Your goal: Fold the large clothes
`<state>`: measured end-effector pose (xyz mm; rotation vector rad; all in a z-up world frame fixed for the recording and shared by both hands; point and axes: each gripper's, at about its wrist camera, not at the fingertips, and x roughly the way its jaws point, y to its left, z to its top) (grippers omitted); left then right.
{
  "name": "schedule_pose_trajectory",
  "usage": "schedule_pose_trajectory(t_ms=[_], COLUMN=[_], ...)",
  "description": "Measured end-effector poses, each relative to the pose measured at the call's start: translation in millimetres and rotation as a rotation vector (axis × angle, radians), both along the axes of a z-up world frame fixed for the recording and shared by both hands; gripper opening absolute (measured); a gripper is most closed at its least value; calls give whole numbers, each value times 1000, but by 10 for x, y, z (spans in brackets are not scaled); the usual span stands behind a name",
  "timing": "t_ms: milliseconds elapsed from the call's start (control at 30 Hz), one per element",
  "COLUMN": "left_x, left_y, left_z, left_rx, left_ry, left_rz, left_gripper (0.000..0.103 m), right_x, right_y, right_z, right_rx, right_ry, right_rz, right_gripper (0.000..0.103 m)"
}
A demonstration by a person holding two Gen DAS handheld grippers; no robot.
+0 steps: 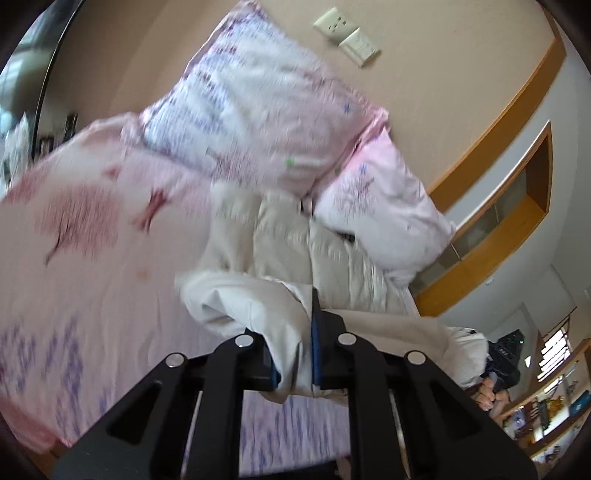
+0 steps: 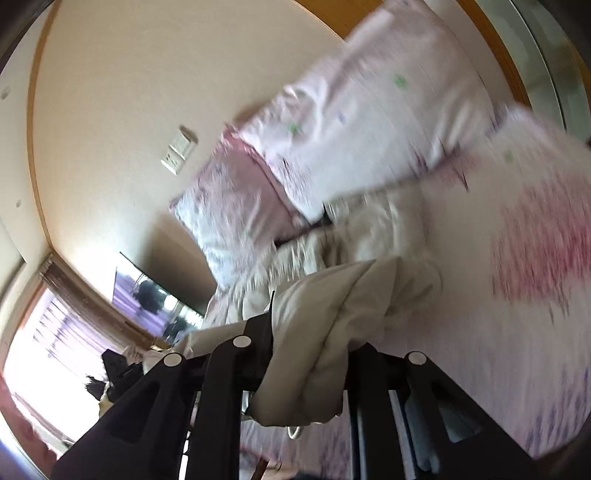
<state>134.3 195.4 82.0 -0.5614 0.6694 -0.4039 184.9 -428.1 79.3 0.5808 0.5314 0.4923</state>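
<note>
Pink floral bed sheet [image 1: 92, 288] and pillows [image 1: 258, 110] against beige wall [image 1: 424, 92].

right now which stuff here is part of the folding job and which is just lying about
Job:
- cream garment
- left gripper, shut on it
- right gripper, shut on it

Lying about:
- pink pillows
- floral bedsheet
- wall socket

Left gripper [image 1: 295, 354]: jaws closed on a fold of cream garment [image 1: 284, 332]; blue pads pressed against cloth on both sides.
Right gripper [image 2: 306, 354]: clamped on bunched cream cloth; right finger hidden under the bunch.
Pose: both views tilted and blurred.
</note>
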Motion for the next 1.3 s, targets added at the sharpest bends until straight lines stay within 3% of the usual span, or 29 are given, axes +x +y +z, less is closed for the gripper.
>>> schedule_pose_trajectory(t_ms=[233,433,600,800,933,1000,1067,1133,1167,1233,1300], left_x=[739,1620,2298,2909,3207,3282,3303,3291,3268,3201,3097], left_y=[-108,-253,-368,-502,-490,-464,-423,-354,-294,-152,-15], left_z=[279,357,139,-214,-404,-463,-497,-499,-493,-441,-298], left_rx=[28,77,113,157,121,93,44,-35,-92,-186,-201], left_ry=[-14,19,100,239,366,407,426,421,411,372,299], left_rz=[51,98,127,149,166,168,157,147,143,161,199], left_gripper=[14,14,14,17,19,21,29,48,54,76,82], right_x=[622,1350,2081,2842,3089,3142,3134,3071,3018,2927,2786], right_y=[195,324,351,338,319,254,132,6,-71,-159,-198], right_z=[331,418,185,-299,-483,-531,-546,-531,-501,-424,-293], right_rx=[-30,-59,-108,-150,-118,-49,75,181,232,274,245], right_ry=[-41,1,134,393,525,574,586,561,534,472,384], right_rz=[-67,-129,-217,-325,-358,-362,-340,-321,-307,-279,-279], right_gripper=[14,14,14,15,24,32,46,59,60,63,63])
